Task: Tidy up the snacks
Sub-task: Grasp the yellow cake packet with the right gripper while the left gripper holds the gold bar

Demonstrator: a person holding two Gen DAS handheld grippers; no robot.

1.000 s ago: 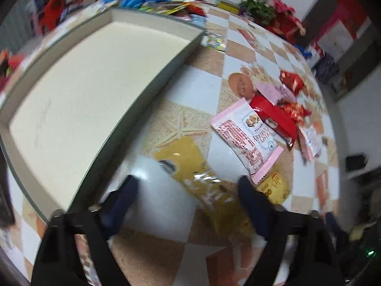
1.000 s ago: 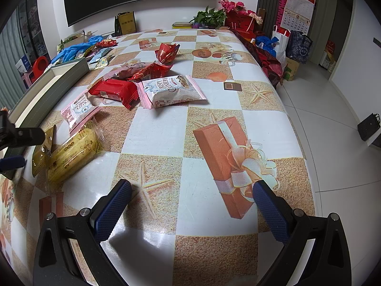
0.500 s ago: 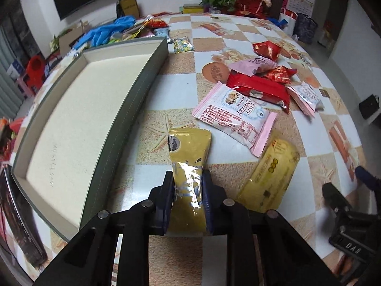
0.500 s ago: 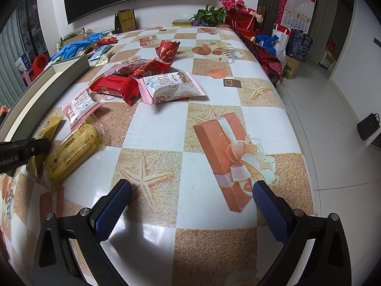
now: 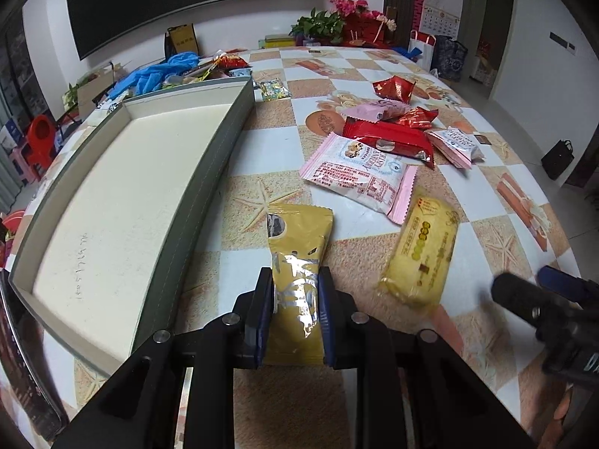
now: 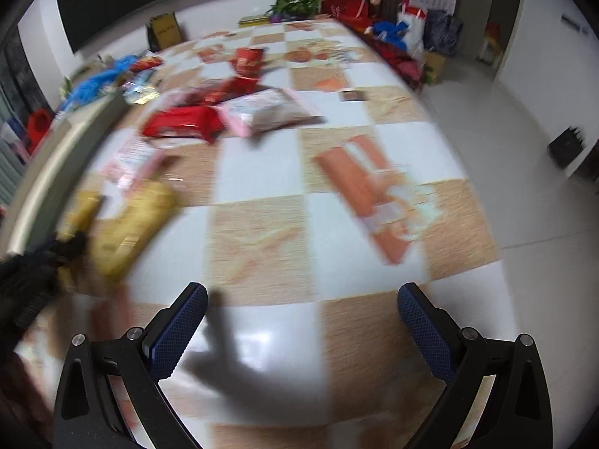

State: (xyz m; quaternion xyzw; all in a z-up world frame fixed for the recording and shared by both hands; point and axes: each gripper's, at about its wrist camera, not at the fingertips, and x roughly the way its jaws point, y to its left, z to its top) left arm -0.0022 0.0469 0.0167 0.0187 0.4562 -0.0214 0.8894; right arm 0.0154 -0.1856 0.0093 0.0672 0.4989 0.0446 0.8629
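— So, nearest first: what has the left gripper [image 5: 295, 299] got?
— Its fingers are clamped on the gold snack packet [image 5: 299, 254], just right of the grey tray [image 5: 209, 172].
— And the right gripper [image 6: 303, 321]?
— Spread wide, holding nothing, over the checkered table [image 6: 262, 164]; that view is blurred.
— Farther out?
— A yellow packet [image 5: 423, 250], then a pink packet [image 5: 359, 172], then a red wrapper [image 5: 389, 140].

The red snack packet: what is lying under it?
The red snack packet overlaps the top edge of the pink-and-white cookie packet. Its far end lies over a pink wrapper and a crinkled red wrapper. Anything else beneath is covered.
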